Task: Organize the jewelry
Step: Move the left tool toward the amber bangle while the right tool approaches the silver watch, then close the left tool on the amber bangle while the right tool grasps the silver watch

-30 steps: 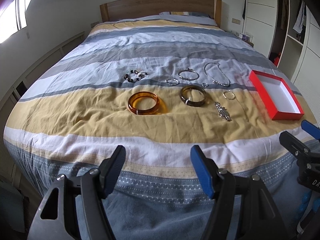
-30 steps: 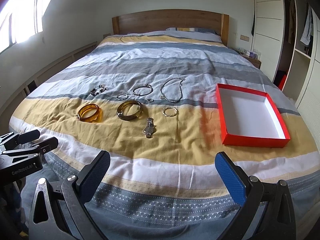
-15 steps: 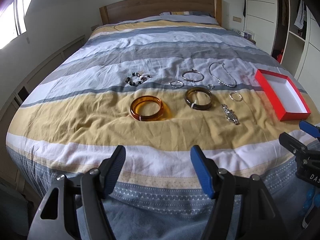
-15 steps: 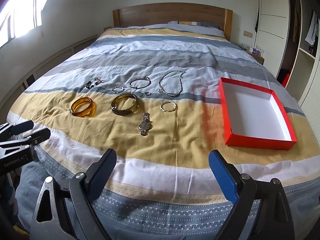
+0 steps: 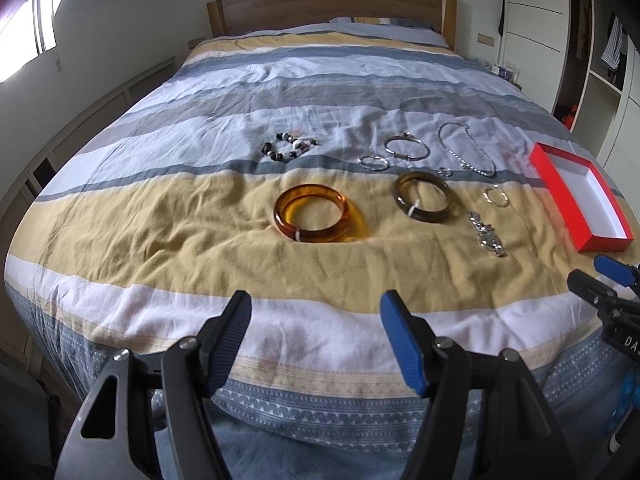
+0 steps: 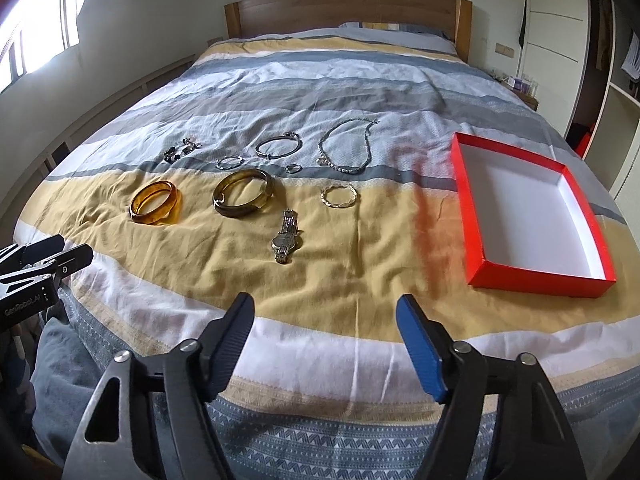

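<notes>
Left wrist view: left gripper [image 5: 316, 336] jaws stand apart, nothing between them, hanging over the near edge of the bed [image 5: 160, 216]. Amber bangle [image 5: 310, 213] lies dead ahead of these jaws, flat on the yellow stripe, hole up. Dark brown bangle [image 5: 424, 197] is ahead and to the right. Beaded bracelet [image 5: 289, 147] sits further back on the white stripe. Metal watch [image 5: 487, 234] is off to the right, long axis running away from the camera. Red box [image 5: 560, 196] is at far right, well apart from these jaws. Right gripper [image 5: 602, 278] shows at the right edge, nearer the box.

Right wrist view: right gripper [image 6: 325, 332] jaws are closing, gap still wide, nothing between them. Metal watch [image 6: 286, 237] is just left of their centre line, the nearest piece, strap axis pointing roughly away, so the jaws would span its narrow width. Twisted gold bangle [image 6: 338, 197] lies straight ahead beyond it. Silver necklace [image 6: 347, 148] and silver cuff bracelet [image 6: 279, 145] are further back. Red box [image 6: 472, 216] is empty, ahead and right, long side running away. Left gripper [image 6: 44, 258] at the left edge.

Judgement: right hand takes the watch, then goes right to the box; left hand is closer to the amber bangle. Nothing boxed yet.
</notes>
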Tool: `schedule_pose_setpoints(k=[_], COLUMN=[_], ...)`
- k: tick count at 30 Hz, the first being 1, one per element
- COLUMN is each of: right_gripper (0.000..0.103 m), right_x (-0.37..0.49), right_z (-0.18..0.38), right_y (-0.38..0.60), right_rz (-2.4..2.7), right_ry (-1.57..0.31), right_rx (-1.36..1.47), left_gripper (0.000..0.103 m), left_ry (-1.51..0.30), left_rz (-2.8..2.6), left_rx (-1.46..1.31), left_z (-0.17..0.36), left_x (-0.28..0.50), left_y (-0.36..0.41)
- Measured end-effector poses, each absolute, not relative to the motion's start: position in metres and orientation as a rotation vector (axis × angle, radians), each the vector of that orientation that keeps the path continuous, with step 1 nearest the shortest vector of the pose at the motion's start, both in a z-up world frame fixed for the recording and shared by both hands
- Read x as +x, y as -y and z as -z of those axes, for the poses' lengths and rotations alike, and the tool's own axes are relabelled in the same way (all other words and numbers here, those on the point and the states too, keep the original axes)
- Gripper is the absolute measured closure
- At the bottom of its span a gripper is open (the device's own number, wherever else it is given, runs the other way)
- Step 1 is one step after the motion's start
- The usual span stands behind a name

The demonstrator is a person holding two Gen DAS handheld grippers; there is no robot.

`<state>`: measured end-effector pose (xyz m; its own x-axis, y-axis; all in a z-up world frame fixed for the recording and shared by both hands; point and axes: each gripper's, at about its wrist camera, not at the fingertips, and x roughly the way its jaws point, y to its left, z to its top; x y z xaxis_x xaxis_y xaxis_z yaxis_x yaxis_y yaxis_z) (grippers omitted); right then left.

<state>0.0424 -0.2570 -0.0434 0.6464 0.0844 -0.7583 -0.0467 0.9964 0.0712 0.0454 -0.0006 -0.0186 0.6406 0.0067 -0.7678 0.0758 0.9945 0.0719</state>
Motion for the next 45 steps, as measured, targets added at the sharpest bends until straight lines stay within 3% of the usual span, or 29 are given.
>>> schedule_pose_setpoints(k=[8, 26, 45], right_gripper=[0.046, 0.056, 0.062], right_x=[0.061, 0.094, 0.138], right_z=[0.048, 0.063, 0.082], right_y=[0.257, 0.255, 0.227], right_rz=[-0.108, -0.168, -0.276], right_ry=[-0.880, -0.921, -0.989], right_rx=[0.068, 0.093, 0.082], left_gripper=[0.039, 0.040, 0.057], left_ry=[-0.901, -0.953, -0.917], left_rz=[0.029, 0.013, 0.127], left_rx=[0.090, 0.100, 0.052], left_z=[0.028, 0.047, 0.033], left_x=[0.056, 0.080, 0.128], left_y=[-0.010, -0.018, -0.015])
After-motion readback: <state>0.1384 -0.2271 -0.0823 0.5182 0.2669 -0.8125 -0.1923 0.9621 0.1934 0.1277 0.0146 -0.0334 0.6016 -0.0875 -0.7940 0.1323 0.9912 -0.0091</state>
